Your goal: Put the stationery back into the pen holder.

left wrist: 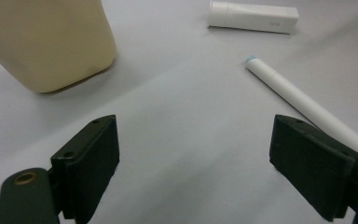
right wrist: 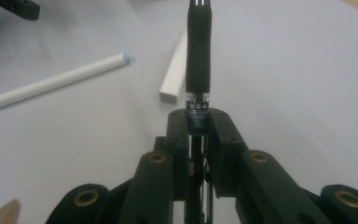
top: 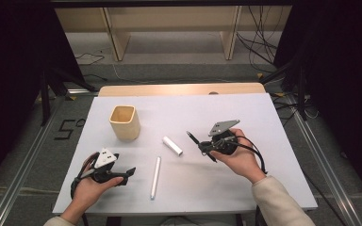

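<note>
We have the black pen [right wrist: 198, 65] clamped in the right hand-held gripper [top: 206, 147], lifted off the counter [top: 245, 188] and sticking out past the jaws. Left hand-held gripper [top: 122, 176] gapes, nothing between its jaws. Just ahead of it lies the white pen [top: 155, 177]; farther, the white cap [top: 172, 145]; beyond, the beige cup [top: 124, 122], which looks empty. We judge one item picked, none stowed yet.

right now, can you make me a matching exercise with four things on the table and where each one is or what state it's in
Things:
1 cup
2 black pen
3 long white pen
4 short white tube

Places or states:
a lies nearest the table's front edge
b clamped in the right tongs
c stands upright at the left
d lies between the cup and the right hand

Pairs: 1-c, 2-b, 3-a, 4-d
</note>
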The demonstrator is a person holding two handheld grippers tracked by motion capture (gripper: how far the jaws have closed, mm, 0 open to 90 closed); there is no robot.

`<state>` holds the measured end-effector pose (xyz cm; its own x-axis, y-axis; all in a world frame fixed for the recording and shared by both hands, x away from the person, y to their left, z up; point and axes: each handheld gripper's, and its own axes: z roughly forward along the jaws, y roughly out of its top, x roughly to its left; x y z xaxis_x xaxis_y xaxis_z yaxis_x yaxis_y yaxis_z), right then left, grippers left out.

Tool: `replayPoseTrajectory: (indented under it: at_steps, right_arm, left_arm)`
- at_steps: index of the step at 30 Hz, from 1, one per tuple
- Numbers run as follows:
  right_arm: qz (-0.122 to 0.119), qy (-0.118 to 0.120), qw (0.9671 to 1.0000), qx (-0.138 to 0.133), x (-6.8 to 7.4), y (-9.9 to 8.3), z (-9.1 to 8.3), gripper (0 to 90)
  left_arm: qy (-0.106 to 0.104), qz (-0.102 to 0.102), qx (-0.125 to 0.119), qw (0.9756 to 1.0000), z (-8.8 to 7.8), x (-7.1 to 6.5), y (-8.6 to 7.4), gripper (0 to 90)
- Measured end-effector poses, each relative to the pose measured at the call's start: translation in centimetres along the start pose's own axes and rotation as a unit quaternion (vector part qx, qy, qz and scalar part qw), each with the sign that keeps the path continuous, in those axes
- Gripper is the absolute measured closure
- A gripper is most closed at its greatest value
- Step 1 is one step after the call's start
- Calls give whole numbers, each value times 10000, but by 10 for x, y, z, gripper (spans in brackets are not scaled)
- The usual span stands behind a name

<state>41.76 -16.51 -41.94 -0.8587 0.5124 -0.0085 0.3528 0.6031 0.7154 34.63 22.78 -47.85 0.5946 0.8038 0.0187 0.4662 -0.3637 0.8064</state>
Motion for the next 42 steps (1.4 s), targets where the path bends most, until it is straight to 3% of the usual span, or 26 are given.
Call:
replayPoseTrajectory:
  at_steps: [7, 29, 42]
  right_arm:
    - [133, -15, 9992, -365, 0, -2, 0, 802]
    - [169, 27, 9968, -776, 11, -7, 11, 801]
    - [181, 96, 9950, -975, 19, -4, 18, 802]
  left_arm:
    - [2, 5, -2, 10000, 0, 0, 0, 157]
    - [-77, 6, -138, 9999, 0, -5, 4, 161]
    - [-300, -40, -407, 9987, 6, -17, 25, 170]
